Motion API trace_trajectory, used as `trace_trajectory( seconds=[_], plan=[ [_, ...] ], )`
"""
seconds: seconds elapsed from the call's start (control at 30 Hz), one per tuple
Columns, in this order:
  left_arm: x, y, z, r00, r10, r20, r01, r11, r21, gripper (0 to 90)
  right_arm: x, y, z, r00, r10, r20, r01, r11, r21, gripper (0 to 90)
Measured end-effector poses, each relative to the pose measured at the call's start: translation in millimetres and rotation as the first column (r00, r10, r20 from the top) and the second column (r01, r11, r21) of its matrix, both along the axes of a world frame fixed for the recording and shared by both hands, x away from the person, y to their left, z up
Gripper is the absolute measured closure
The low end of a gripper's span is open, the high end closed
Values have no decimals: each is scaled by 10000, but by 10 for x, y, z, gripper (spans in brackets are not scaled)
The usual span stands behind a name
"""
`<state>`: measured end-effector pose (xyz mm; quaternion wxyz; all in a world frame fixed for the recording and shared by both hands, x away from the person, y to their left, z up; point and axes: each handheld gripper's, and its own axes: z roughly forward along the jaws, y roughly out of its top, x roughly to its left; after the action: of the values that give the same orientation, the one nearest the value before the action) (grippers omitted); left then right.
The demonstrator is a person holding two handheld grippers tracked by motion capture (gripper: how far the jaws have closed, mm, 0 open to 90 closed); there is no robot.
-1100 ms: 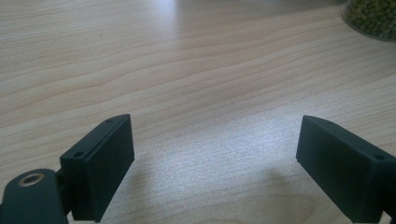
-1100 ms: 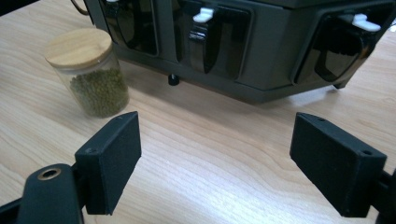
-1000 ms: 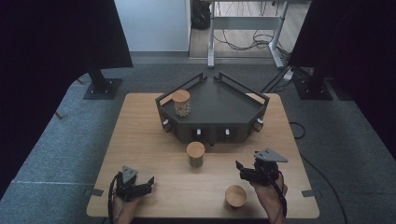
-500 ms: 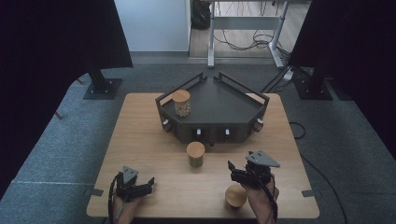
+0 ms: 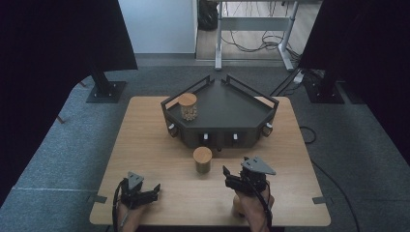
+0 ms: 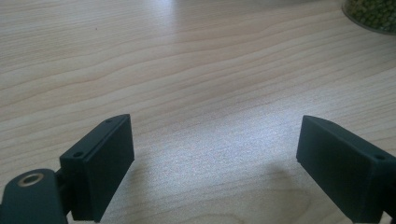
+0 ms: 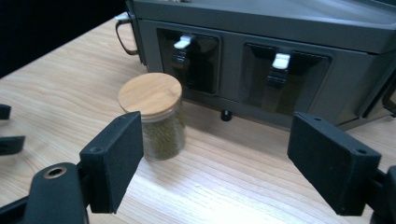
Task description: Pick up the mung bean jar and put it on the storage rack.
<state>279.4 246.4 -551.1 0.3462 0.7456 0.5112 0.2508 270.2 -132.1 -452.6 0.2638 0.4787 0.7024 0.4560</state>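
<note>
At lower centre, our right gripper [image 5: 226, 178] faces the jar [image 5: 202, 160], fingers apart, just closing; left gripper [image 5: 153, 189] fingers apart.

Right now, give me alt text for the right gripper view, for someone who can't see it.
The right gripper, its two black jaws open with nothing between them, faces a glass jar with a wooden lid standing on a wooden table. Behind the jar sits a dark grey tray stand with two white-handled latches on its front.
</note>
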Motion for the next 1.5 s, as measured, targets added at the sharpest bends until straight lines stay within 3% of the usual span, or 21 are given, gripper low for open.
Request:
trace_trajectory(
  seconds=[0.5,1.13,1.5],
  plan=[
    [25,-32,-10,9996,-2,-286,12,9994,335,106,51,410,16,9998,-138,111,134,9993,349,153],
    [54,-27,-21,9980,65,-632,-43,9994,346,83,284,881,-155,9998,-153,142,153,9999,0,115],
    [58,-28,-22,9978,52,-661,-28,9993,370,66,468,1076,-354,9996,-264,81,268,9978,-611,109]
  ],
)
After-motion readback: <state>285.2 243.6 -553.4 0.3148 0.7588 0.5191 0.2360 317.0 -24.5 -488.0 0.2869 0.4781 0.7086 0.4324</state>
